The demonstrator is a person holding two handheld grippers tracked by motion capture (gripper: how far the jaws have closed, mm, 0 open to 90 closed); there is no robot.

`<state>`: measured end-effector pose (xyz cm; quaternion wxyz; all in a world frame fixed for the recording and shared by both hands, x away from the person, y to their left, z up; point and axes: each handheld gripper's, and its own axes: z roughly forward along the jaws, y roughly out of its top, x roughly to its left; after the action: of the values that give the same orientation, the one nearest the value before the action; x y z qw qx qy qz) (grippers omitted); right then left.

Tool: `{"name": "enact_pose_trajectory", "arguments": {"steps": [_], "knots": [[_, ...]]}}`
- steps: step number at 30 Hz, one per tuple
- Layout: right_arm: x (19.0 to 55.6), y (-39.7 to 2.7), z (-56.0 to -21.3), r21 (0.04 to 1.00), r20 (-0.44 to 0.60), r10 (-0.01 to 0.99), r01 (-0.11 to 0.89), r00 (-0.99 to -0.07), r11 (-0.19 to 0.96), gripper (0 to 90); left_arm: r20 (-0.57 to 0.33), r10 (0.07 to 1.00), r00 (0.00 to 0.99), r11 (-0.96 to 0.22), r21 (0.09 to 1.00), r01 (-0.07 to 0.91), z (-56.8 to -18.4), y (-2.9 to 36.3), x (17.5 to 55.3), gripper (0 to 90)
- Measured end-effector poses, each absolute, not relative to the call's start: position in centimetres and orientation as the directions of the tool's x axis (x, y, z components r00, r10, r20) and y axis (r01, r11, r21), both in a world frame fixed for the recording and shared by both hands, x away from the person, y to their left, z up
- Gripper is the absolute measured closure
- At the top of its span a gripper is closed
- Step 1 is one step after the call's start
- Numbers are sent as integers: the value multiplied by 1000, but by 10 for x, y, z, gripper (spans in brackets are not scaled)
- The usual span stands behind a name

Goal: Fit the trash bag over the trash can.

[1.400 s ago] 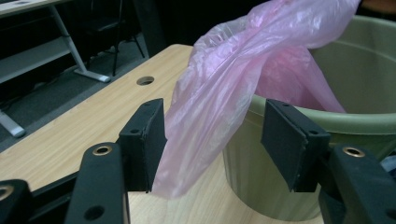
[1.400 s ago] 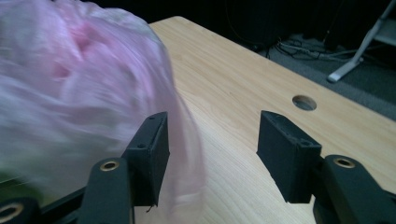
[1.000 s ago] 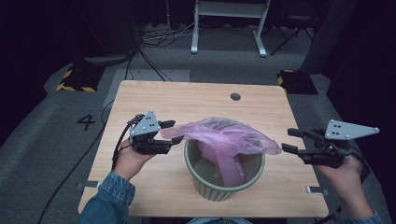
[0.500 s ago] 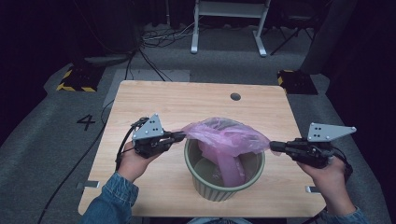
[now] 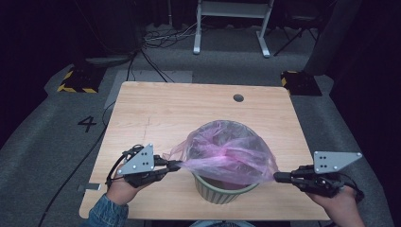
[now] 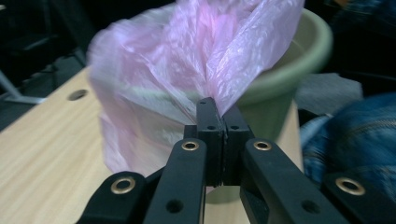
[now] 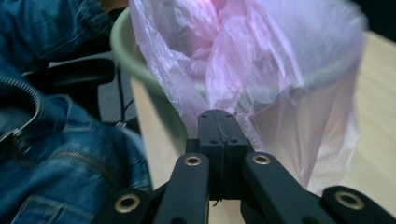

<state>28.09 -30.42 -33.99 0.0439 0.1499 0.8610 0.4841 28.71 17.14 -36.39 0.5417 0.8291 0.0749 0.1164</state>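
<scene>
Pink plastic bag (image 5: 227,153) draped over green bin (image 5: 222,193), bin on wooden table (image 5: 165,113) near its front edge. Left gripper (image 5: 176,165) just left of bin, jaws pinching bag edge. Right gripper (image 5: 278,177) just right of bin, jaws clamped on opposite edge. Bag stretched taut between them.

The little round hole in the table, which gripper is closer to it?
Left, though not by much. The left gripper sits left of the green bin, the right gripper at the bin's right, lower and farther from the hole.
</scene>
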Motion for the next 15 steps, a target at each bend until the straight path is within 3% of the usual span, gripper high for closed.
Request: {"name": "enact_pose_trajectory", "arguments": {"steps": [15], "knots": [[283,-291,-397,764,177,263,301,-948,571,900,60,151,987,-507,862,25,-402,155,285,894]]}}
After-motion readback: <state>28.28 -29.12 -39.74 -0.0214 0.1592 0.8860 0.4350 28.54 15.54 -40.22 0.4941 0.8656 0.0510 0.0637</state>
